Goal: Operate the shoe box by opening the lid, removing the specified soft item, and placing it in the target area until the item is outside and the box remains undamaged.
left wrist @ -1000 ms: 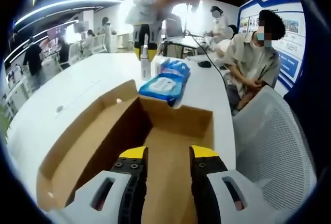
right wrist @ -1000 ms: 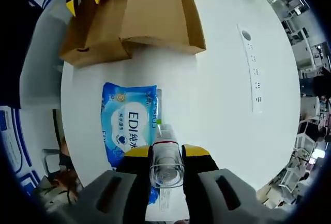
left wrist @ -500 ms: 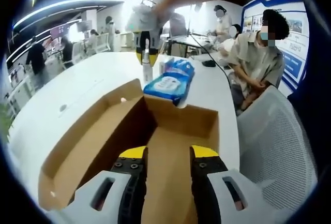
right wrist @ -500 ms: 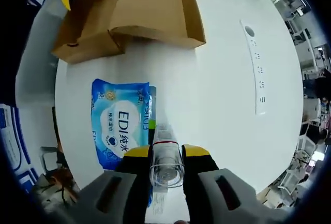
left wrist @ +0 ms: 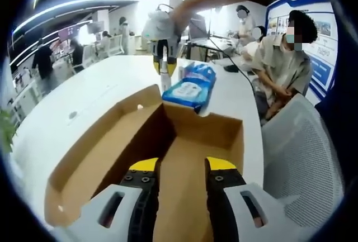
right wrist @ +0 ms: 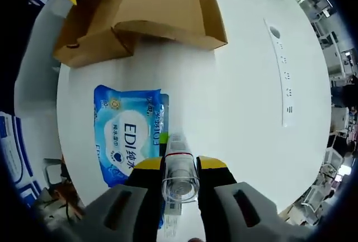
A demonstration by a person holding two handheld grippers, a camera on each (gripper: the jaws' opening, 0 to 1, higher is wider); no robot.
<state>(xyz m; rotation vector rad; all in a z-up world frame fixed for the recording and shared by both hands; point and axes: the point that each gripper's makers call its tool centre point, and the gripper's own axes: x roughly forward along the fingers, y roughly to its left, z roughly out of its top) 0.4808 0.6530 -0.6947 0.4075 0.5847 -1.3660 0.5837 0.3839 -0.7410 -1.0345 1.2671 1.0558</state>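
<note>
While the right tongs (right wrist: pixel 179 164) were clenched on a small clear bottle (right wrist: pixel 179 169), held upright above the white tabletop (right wrist: pixel 246 85), the blue wipes pack (right wrist: pixel 130 133) lay flat just beside it, already outside the shoe box (left wrist: pixel 168 141). Probably this kept the bottle clear for setting down. Over the open, undamaged box, the left tongs (left wrist: pixel 178 166) hung released, gripping nothing.

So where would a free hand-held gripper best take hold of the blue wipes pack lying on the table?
Probably by a long edge of the wipes pack, coming from above on the side away from the clear bottle. It lies flat on the white table and looks soft, so pinching an edge should work.
</note>
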